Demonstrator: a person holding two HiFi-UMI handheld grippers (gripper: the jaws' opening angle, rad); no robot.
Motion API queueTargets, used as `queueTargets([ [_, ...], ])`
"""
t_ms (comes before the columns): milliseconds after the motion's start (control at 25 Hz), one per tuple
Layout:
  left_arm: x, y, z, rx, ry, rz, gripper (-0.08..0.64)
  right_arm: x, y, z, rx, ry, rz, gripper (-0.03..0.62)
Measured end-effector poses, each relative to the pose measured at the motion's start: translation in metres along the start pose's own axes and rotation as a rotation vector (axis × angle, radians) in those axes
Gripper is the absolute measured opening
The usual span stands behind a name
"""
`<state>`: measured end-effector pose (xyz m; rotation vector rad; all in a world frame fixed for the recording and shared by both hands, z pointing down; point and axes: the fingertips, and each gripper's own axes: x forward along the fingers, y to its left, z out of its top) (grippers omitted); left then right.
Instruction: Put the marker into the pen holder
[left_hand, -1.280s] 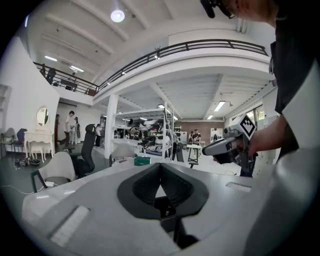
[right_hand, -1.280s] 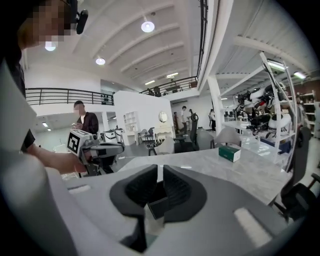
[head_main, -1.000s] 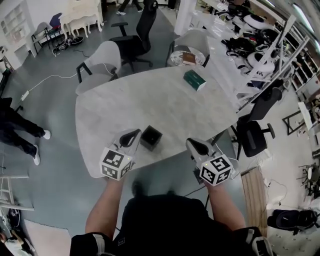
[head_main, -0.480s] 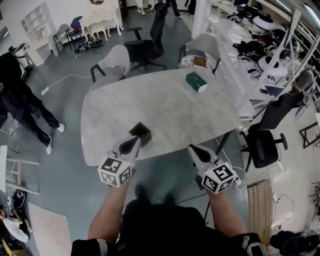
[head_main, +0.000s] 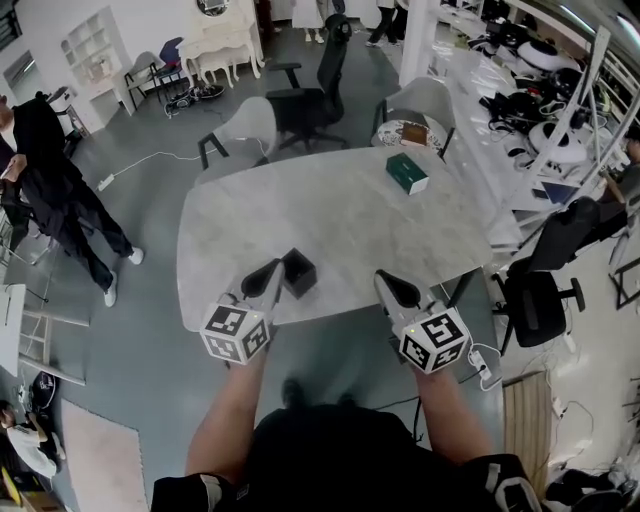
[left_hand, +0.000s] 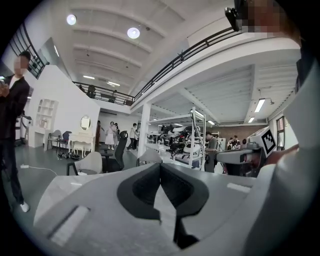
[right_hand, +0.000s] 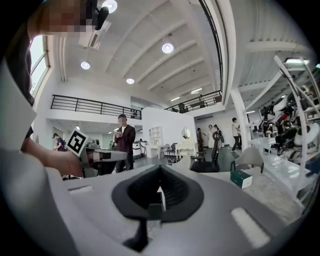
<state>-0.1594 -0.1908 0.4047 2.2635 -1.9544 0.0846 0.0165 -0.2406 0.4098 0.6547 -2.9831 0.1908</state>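
Note:
A black square pen holder (head_main: 299, 272) stands near the front edge of the marble table (head_main: 330, 215). My left gripper (head_main: 270, 268) hovers just left of the holder, jaws closed with nothing between them. It also reads shut in the left gripper view (left_hand: 160, 166). My right gripper (head_main: 385, 281) is over the table's front edge, well right of the holder and shut on nothing. In the right gripper view (right_hand: 160, 170) its jaw tips meet. No marker shows in any view.
A green box (head_main: 407, 172) lies at the table's far right. Chairs (head_main: 250, 125) stand behind the table and an office chair (head_main: 535, 295) to its right. A person in black (head_main: 60, 185) stands on the floor at left. Cluttered benches (head_main: 520, 90) line the right side.
The head view has shifted, so the table sits further right in frame. Both grippers keep their places by the front edge. The person in black has come further into view.

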Motion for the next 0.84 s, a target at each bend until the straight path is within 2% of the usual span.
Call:
queueTargets([
  [200, -0.006, 0.018, 0.000, 0.025, 0.008, -0.005, 0.009, 0.023, 0.017, 0.004, -0.011, 0.003, 0.024, 0.002],
  [440, -0.013, 0.048, 0.000, 0.008, 0.002, 0.009, 0.009, 0.043, 0.029, 0.005, -0.012, 0.025, 0.037, 0.002],
  [840, -0.013, 0.066, -0.002, -0.003, 0.017, -0.018, 0.009, 0.059, 0.035, 0.004, 0.007, 0.053, 0.024, 0.002],
])
